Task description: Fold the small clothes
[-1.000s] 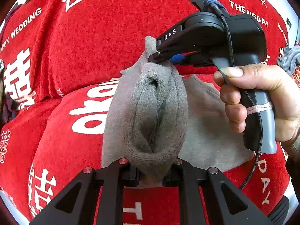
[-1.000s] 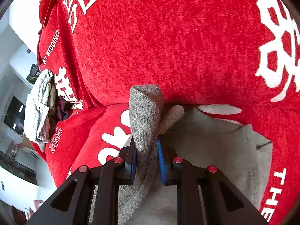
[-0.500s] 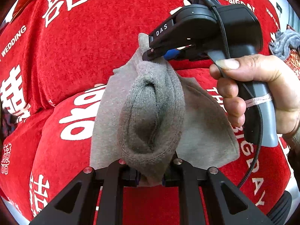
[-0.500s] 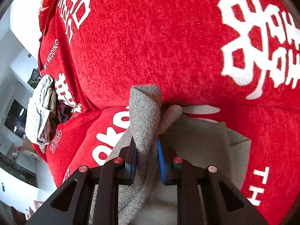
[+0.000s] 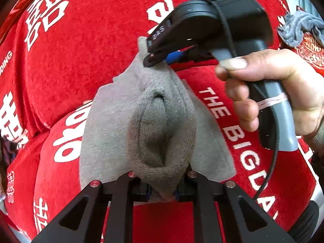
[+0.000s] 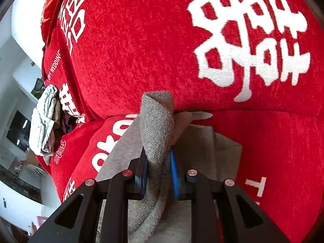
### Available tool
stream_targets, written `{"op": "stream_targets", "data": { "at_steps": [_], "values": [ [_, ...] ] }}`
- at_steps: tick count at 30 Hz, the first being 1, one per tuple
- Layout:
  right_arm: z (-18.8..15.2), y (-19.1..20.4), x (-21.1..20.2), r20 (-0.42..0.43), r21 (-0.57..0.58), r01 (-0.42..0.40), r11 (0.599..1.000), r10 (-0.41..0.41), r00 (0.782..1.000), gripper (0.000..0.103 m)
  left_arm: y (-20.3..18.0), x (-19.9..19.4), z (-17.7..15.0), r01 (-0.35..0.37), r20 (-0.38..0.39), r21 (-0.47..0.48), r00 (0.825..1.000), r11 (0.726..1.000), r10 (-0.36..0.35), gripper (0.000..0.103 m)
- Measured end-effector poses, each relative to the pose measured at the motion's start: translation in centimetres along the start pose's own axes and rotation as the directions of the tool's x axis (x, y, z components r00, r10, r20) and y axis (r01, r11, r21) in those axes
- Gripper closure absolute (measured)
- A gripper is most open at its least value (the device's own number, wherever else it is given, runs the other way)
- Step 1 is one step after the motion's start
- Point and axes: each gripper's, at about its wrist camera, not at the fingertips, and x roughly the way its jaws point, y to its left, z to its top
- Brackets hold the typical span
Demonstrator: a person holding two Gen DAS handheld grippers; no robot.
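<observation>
A small grey knit garment (image 5: pixel 113 121) is held up over a red sofa cover with white lettering. My left gripper (image 5: pixel 162 193) is shut on its near ribbed hem, which bulges up in a loop between the fingers. At the garment's far end my right gripper (image 5: pixel 160 59) is shut on another edge, with a person's hand (image 5: pixel 269 93) around its handle. The right wrist view shows my right gripper (image 6: pixel 159 174) pinching a rolled grey edge (image 6: pixel 158 125) between blue pads, the rest of the cloth hanging below it.
The red sofa seat (image 5: pixel 241 137) and backrest (image 6: pixel 141 40) fill both views. A grey knit item (image 5: pixel 299 28) lies at the far right. A pale bundle of clothes (image 6: pixel 43 119) sits at the sofa's left end, with room furniture beyond.
Both grippers have carried the grey garment sideways across the sofa, its lettering sliding past beneath. The left view has rolled a little. Both grips stay the same.
</observation>
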Motion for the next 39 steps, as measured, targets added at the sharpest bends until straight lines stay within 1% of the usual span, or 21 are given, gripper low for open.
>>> {"op": "stream_targets", "data": {
  "at_steps": [7,10,13,20,22,24,25,26,27,28,29,30,31,32,33,34,36,37,39],
  "values": [
    [-0.6,-2.9,-0.6,0.015,0.040,-0.009,0.999,0.008,1.000,0.082,-3.2,0.7,0.4,0.010,-0.007,0.067,1.000,0.998,-0.010,0.087],
    [-1.1,-4.2,-0.4,0.006,0.052,0.017,0.998,-0.017,1.000,0.082,-4.2,1.7,0.3,0.022,-0.029,0.084,0.999,0.996,-0.020,0.087],
    [-1.6,-5.2,0.5,-0.014,0.060,0.042,0.997,-0.041,0.999,0.082,-4.6,2.9,0.1,0.016,-0.056,0.085,0.998,0.996,-0.011,0.087],
    [-2.0,-6.3,1.7,-0.017,0.084,0.078,0.993,-0.077,0.997,0.081,-5.5,3.3,0.7,0.007,-0.063,0.090,0.998,0.996,-0.002,0.087],
    [-1.9,-6.0,1.6,-0.015,0.074,0.125,0.989,-0.125,0.992,0.079,-5.0,3.4,0.9,0.022,-0.083,0.072,0.996,0.997,-0.017,0.086],
    [-1.7,-5.9,0.9,-0.011,0.086,0.126,0.988,-0.125,0.992,0.077,-4.3,2.8,1.1,0.050,-0.092,0.050,0.995,0.998,-0.045,0.084],
    [-1.6,-5.8,0.2,-0.004,0.098,0.117,0.988,-0.118,0.993,0.076,-3.8,2.5,1.2,0.066,-0.095,0.036,0.994,0.997,-0.062,0.065],
    [-1.6,-5.7,-0.7,0.006,0.104,0.112,0.988,-0.113,0.994,0.076,-3.1,1.9,1.4,0.093,-0.098,0.015,0.991,0.996,-0.091,0.048],
    [-1.7,-5.5,-1.6,0.019,0.101,0.108,0.989,-0.110,0.994,0.076,-2.0,0.9,1.4,0.109,-0.071,-0.009,0.991,0.994,-0.109,0.019],
    [-1.9,-5.0,-2.5,0.032,0.088,0.108,0.990,-0.111,0.993,0.075,-1.2,-0.3,1.3,0.107,-0.021,-0.027,0.994,0.994,-0.108,0.013],
    [-2.2,-4.2,-3.5,0.047,0.065,0.109,0.992,-0.112,0.993,0.073,0.0,-1.8,1.1,0.099,0.035,-0.039,0.995,0.994,-0.097,0.013],
    [-2.6,-3.2,-4.5,0.065,0.036,0.102,0.994,-0.104,0.992,0.070,0.8,-2.6,1.0,0.108,0.054,-0.040,0.993,0.993,-0.106,0.013],
    [-3.0,-2.4,-5.1,0.076,0.016,0.095,0.995,-0.096,0.992,0.061,1.8,-3.2,0.8,0.124,0.066,-0.044,0.991,0.991,-0.121,0.013],
    [-3.7,-1.1,-5.8,0.089,-0.008,0.080,0.997,-0.079,0.993,0.053,2.9,-3.7,0.7,0.123,0.080,-0.057,0.990,0.991,-0.119,0.013],
    [-4.2,-0.4,-6.1,0.095,-0.020,0.066,0.998,-0.064,0.993,0.051,4.3,-4.0,0.5,0.100,0.094,-0.080,0.991,0.992,-0.093,0.013],
    [-5.0,0.6,-6.3,0.094,-0.035,0.040,0.999,-0.036,0.995,0.051,5.5,-3.8,0.3,0.073,0.091,-0.106,0.994,0.992,-0.063,0.013],
    [-6.1,2.0,-5.7,0.076,-0.050,0.000,0.999,0.003,0.997,0.051,8.0,-2.8,-0.2,0.016,0.060,-0.170,0.998,0.985,-0.006,0.013],
    [-6.5,2.5,-5.3,0.064,-0.058,-0.008,0.998,0.012,0.998,0.051,8.7,-2.4,-0.5,-0.002,0.052,-0.187,0.999,0.982,0.012,0.013],
    [-7.7,3.2,-4.0,0.031,-0.077,0.001,0.997,0.001,1.000,0.051,10.2,-0.9,-1.6,-0.038,0.009,-0.211,0.999,0.977,0.041,0.013]
  ]
}}
